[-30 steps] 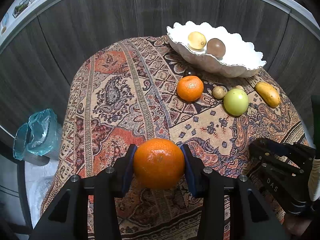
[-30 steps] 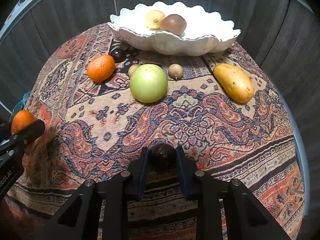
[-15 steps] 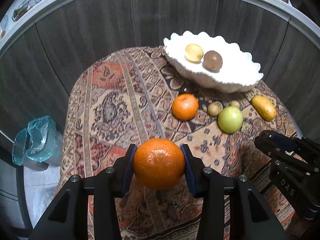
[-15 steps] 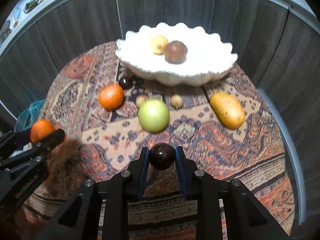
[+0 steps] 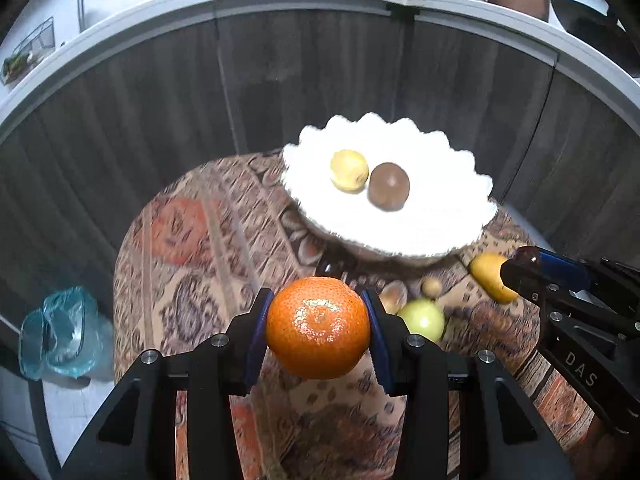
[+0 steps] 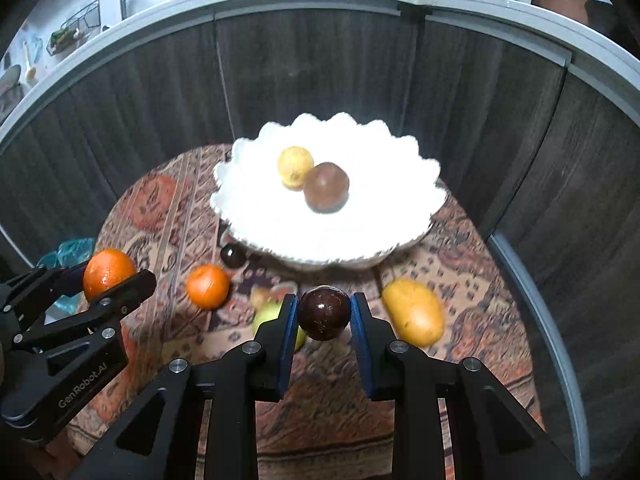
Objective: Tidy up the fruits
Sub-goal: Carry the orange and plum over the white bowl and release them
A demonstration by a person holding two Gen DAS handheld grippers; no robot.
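Left wrist view: both grippers higher, nearer bowl point(image 5: 452, 236) than before, left gripper point(image 5: 318, 330) clamping orange point(image 5: 318, 328), right gripper point(image 6: 324, 320) dark fruit point(image 6: 324, 313).

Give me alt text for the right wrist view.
The right tongs grip a dark round fruit above a patterned tablecloth, facing a white scalloped bowl holding two fruits. At left, the left tongs hold an orange.

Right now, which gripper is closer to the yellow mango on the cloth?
Right. The right gripper, shut on a dark fruit, is just beside the yellow mango. The left gripper, shut on an orange, is farther off, with the green apple between them.
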